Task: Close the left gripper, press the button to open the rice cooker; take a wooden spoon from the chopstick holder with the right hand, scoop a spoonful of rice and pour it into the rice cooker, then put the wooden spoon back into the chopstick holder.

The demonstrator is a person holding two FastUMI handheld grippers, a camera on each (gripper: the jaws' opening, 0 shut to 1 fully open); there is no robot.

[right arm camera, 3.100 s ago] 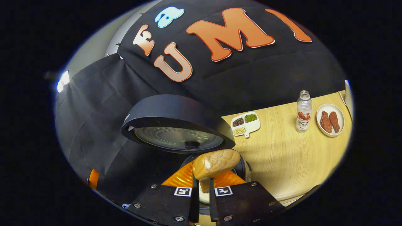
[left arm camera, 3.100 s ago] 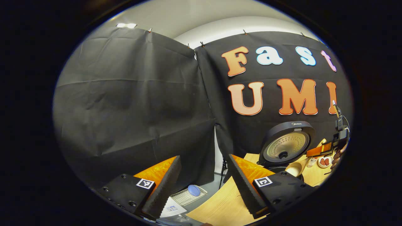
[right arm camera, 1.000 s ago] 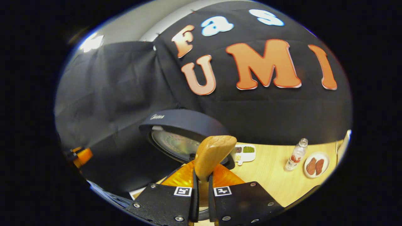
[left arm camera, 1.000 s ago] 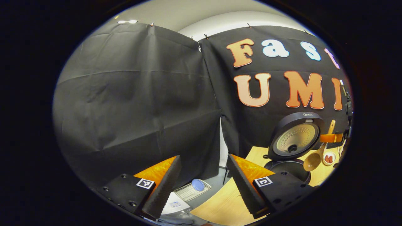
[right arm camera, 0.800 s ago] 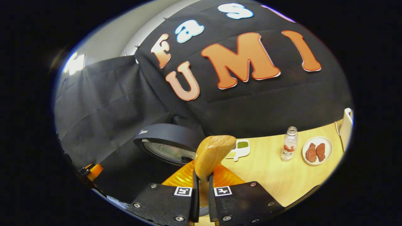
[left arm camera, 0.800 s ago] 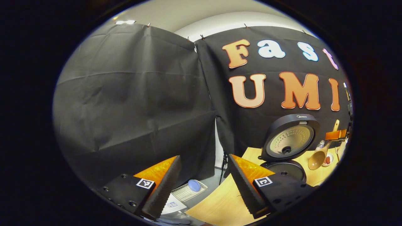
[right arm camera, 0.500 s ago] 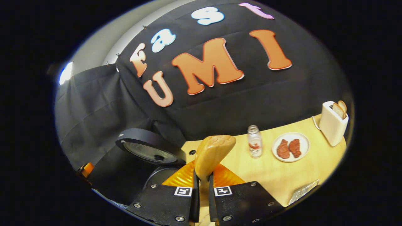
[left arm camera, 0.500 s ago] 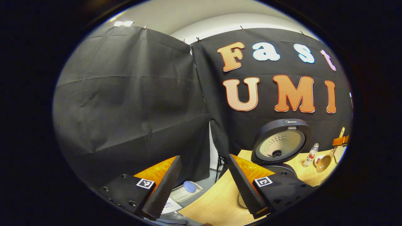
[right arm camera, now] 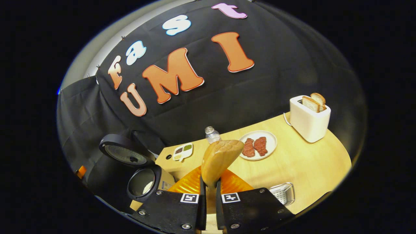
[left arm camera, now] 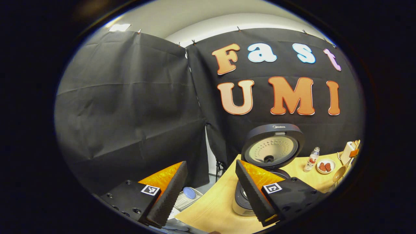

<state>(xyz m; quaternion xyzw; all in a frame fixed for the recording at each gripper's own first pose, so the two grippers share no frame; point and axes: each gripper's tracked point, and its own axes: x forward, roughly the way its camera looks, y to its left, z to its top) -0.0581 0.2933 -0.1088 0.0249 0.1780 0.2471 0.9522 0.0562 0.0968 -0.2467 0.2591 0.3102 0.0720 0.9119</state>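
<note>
While your right gripper (right arm camera: pixel 208 190) clamps the wooden spoon (right arm camera: pixel 219 160) at bottom centre, the open rice cooker (right arm camera: pixel 142 182) sits lower left; your left gripper (left arm camera: pixel 209 188) gapes wide, empty.

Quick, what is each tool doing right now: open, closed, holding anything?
Left tool: open, holding nothing.
Right tool: closed on the wooden spoon, bowl end sticking up.
</note>
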